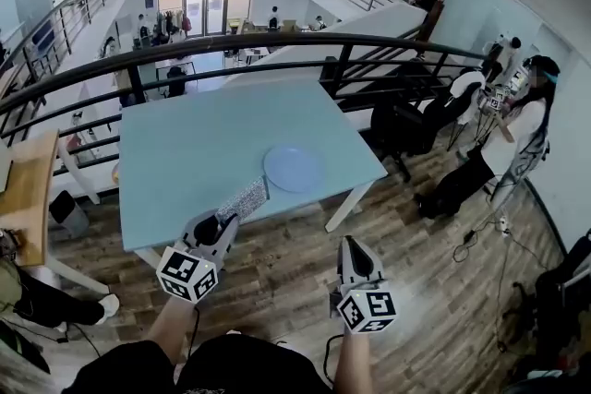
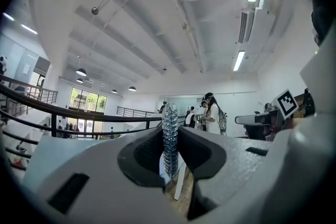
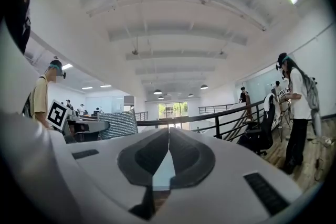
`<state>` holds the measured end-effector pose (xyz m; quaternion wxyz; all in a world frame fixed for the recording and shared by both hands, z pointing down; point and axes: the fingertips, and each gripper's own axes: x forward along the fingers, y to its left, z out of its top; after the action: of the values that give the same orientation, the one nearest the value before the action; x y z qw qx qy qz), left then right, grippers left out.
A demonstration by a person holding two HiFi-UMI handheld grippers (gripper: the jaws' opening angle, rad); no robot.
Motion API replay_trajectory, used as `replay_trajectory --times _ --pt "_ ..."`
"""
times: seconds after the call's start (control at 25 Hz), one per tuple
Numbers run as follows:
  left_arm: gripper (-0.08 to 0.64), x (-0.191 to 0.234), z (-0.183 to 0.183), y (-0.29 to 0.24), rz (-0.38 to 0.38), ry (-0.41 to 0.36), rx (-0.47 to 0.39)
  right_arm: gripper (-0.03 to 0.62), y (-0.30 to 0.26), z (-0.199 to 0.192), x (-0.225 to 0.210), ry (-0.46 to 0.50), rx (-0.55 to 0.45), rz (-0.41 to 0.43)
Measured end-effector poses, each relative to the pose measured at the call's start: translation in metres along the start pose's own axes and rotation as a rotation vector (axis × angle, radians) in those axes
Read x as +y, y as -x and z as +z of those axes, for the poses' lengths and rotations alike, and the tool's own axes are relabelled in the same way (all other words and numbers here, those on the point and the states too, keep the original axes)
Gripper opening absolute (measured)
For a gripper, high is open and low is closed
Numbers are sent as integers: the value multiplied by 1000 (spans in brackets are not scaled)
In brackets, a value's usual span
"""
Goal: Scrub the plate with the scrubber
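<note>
A pale blue plate (image 1: 294,168) lies flat near the front right of the light blue table (image 1: 203,143). My left gripper (image 1: 233,212) is shut on a silvery mesh scrubber (image 1: 246,197), held just off the table's front edge, left of the plate and not touching it. In the left gripper view the scrubber (image 2: 169,136) stands edge-on between the closed jaws. My right gripper (image 1: 352,252) hangs lower, over the wooden floor in front of the table, jaws together with nothing between them (image 3: 168,136). From the right gripper view the scrubber (image 3: 117,124) shows at the left.
A black railing (image 1: 277,46) runs behind the table. A wooden desk (image 1: 28,189) stands at the left. A black chair (image 1: 406,120) and a person in white (image 1: 522,138) are at the right. Wooden floor (image 1: 277,263) lies below the grippers.
</note>
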<state>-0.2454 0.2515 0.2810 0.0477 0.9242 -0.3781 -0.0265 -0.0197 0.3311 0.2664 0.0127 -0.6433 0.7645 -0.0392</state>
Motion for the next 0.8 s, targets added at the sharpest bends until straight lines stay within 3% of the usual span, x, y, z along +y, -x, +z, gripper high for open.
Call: replay_trajectory --times 0.28,0.48,0.8 --pt "86 17 7 5 -16 -4 -19 6 -6 8 11 5 -29 -33" --pt "86 31 6 14 -16 -53 -28 6 -10 9 20 27 -67 -64" --pt "86 49 -8 31 -37 -52 -26 6 -18 -13 43 63 -25 -88"
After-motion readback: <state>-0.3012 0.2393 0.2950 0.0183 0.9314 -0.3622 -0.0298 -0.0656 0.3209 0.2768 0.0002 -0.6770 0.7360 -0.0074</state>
